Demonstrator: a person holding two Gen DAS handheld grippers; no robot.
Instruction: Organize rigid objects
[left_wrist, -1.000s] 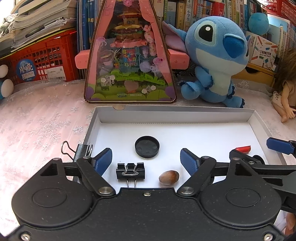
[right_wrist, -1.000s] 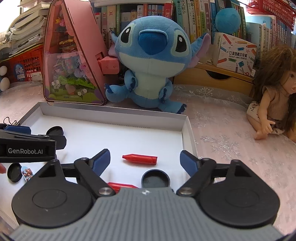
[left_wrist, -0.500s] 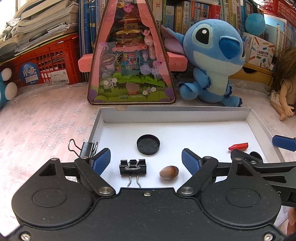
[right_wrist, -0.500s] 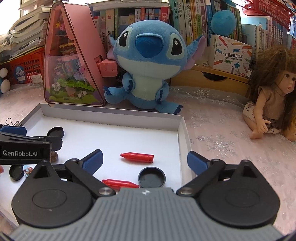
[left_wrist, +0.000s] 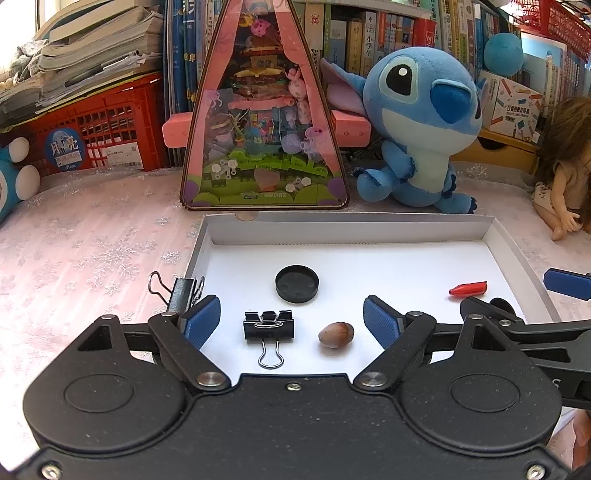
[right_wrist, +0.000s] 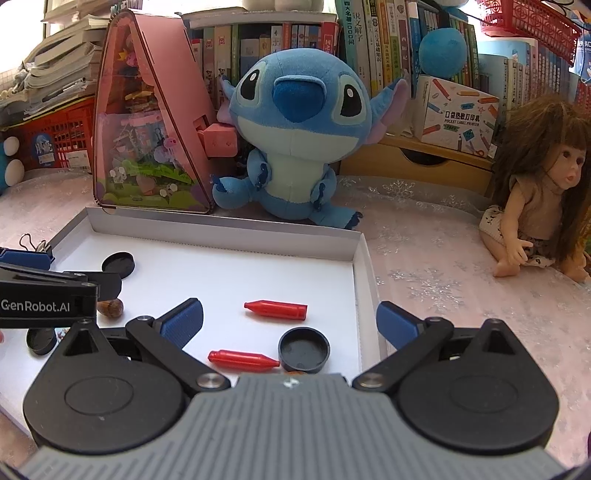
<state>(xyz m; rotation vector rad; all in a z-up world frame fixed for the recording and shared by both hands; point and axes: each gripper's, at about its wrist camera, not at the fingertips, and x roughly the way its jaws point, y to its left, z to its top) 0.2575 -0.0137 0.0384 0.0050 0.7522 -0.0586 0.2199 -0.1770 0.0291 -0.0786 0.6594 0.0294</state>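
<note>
Right gripper (right_wrist: 290, 323) jaws wide, nothing between the pads, hovering over the right end of the white tray (right_wrist: 221, 236). Nearest to it: a red cap (right_wrist: 243, 360) lying almost at the palm edge, long axis left-right, tip pointing right, touching or just beside a black lid (right_wrist: 304, 349) on its right. Both sit between the jaws' line, slightly near of the fingertips. A second red cap (right_wrist: 276, 309) lies farther in, also left-right but tip pointing left, roughly centred between the pads. Since both caps run across the jaw gap, a straight close would squeeze them end to end; judgement: the wrist would need a turn to grip across the short axis. Left gripper (left_wrist: 291, 317) jaws moderately wide, empty, over the left part of the tray. Between its pads, near: a binder clip (left_wrist: 269, 326) with its wire handle pointing toward the camera, and a nut (left_wrist: 336, 334) just right of it, apart. Farther in, another black lid (left_wrist: 297, 283), centred. A second binder clip (left_wrist: 183, 291) is clamped on the tray's left wall, beside the left pad. Judgement: left hand is nearer the clip and nut, right hand nearer the caps. Beyond the tray: a plush (right_wrist: 295, 140) and a doll (right_wrist: 532, 206).
</note>
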